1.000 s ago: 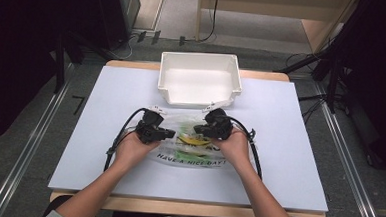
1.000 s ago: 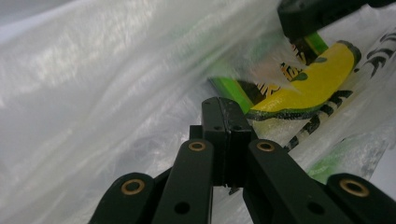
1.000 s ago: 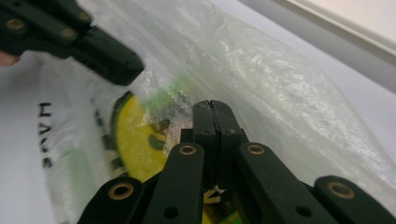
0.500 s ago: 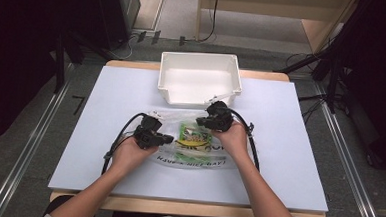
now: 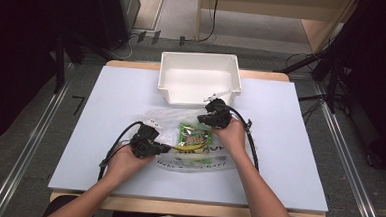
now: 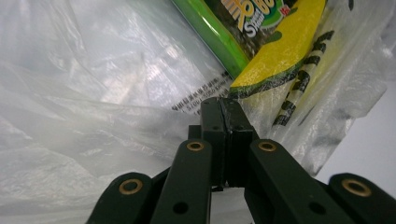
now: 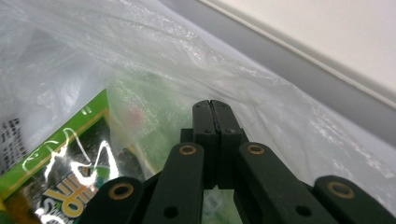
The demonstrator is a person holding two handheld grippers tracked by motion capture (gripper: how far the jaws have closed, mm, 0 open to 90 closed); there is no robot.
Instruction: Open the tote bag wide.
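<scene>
Snack pack (image 5: 195, 134) risen — inside bag (image 5: 165, 118) (clear)

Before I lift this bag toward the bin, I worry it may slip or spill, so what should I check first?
1. Left tool shut on the plastic bag: ok, jaws pressed together on film.
2. Right tool shut on the bag: ok, jaws closed on film.
3. Green snack packet inside the bag: ok, seen through the plastic.
4. Bag mouth closed: cannot tell.
5. White bin free to receive it: ok, nothing inside.
6. Cables off the bag: cannot tell.
</scene>
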